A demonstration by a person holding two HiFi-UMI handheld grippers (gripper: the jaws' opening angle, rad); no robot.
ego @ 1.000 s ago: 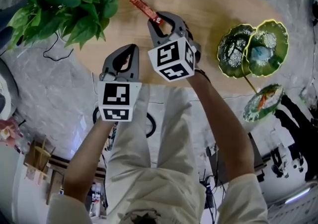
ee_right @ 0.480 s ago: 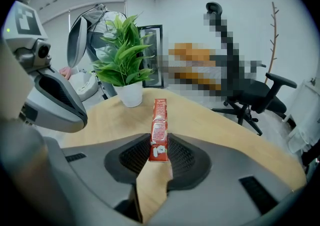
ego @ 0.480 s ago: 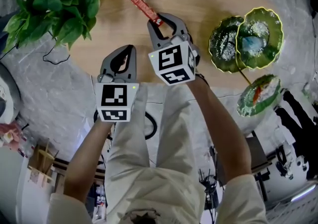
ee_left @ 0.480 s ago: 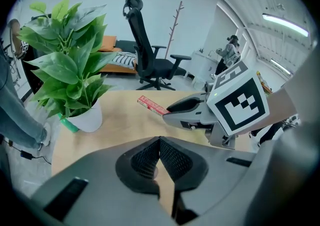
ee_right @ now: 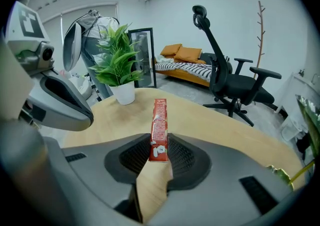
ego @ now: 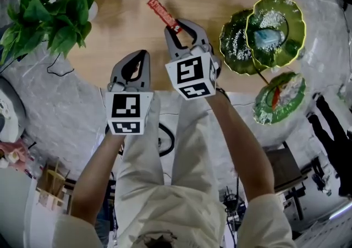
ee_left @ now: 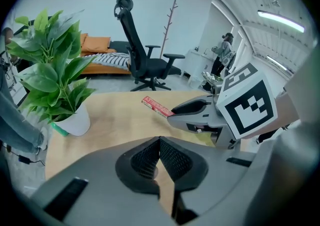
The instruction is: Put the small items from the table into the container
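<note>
Packet (ego: 163, 13) clamped in the right gripper (ego: 175, 28) has drifted nearer the green dish (ego: 294, 18) (left gripper (ee_left: 159, 145) pinched together, empty); drop likely next.

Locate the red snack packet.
Head view, top centre: red packet held in the right gripper over the wooden table, between the potted plant and the green leaf-shaped dishes.

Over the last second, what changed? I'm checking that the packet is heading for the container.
The right gripper and left gripper moved across the table toward the green leaf dish, away from the plant. Unchanged: right clamped on the red packet, left shut and empty.
</note>
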